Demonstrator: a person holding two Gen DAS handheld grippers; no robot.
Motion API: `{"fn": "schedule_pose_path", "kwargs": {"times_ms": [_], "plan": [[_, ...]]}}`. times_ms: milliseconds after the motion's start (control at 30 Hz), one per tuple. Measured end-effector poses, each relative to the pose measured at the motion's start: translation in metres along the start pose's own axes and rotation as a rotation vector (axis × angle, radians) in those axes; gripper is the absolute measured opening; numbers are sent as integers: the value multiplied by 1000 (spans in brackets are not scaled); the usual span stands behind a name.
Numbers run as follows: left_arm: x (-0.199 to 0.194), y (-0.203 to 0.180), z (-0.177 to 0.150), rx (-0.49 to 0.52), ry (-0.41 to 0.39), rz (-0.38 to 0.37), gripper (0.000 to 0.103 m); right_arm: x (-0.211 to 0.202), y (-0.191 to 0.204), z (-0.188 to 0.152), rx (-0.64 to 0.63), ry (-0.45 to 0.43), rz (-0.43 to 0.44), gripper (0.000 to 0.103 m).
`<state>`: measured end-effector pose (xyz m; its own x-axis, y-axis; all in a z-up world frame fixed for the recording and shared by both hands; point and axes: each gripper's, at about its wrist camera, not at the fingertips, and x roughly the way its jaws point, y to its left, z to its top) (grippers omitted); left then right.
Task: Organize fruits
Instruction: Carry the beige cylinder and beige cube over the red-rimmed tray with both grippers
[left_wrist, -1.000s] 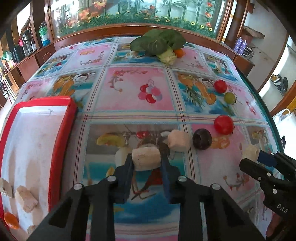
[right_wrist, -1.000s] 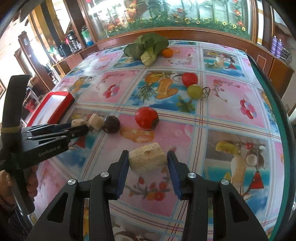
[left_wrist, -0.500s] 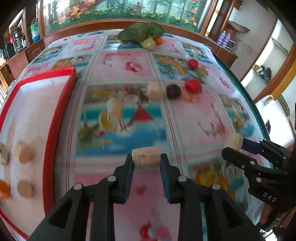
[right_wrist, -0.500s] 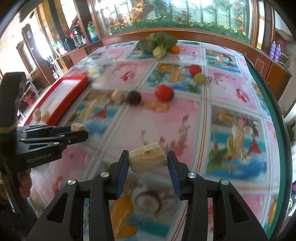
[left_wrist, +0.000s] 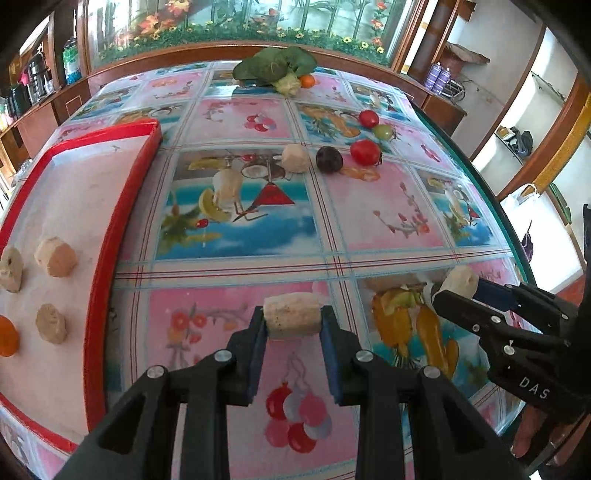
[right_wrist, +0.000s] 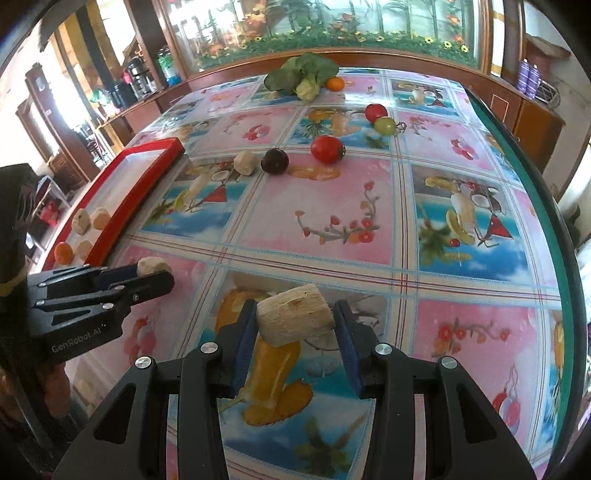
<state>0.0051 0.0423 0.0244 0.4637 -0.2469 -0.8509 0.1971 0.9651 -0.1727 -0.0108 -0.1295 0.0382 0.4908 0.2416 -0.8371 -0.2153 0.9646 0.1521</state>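
Two pale cut fruit chunks (left_wrist: 292, 314) (right_wrist: 294, 318) held off table; more chunks (left_wrist: 55, 256) & orange (left_wrist: 6, 335) in red tray (left_wrist: 110, 236).

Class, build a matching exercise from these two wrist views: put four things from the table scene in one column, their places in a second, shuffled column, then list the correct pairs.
Things
1. dark plum
2. small orange
3. leafy greens
4. pale cut chunk

Places
A. far end of the table
B. between the pads of the left hand-held gripper
C. inside the red-rimmed tray
D. on the tablecloth beside a red tomato

Pairs: 1-D, 2-C, 3-A, 4-B
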Motion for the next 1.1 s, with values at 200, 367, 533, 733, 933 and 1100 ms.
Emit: {"fn": "schedule_pose_path", "kwargs": {"times_ms": [200,367,533,733,933,1100], "plan": [[-13,3,-3,6,-26,-4,31,-3,16,1,-17,-4,-8,41],[-24,11,-3,-6,-47,4,31,-6,32,3,-35,-13,-2,41],[-33,23,-1,-17,-69,18,31,-8,49,8,-58,-23,8,41],[-45,41,3,-47,-97,40,31,-7,67,18,-77,-30,31,41],[-55,64,7,-82,-124,74,31,-2,90,29,-118,-27,55,41],[-61,85,12,-106,-138,110,31,6,109,42,-135,-23,95,41]]}}
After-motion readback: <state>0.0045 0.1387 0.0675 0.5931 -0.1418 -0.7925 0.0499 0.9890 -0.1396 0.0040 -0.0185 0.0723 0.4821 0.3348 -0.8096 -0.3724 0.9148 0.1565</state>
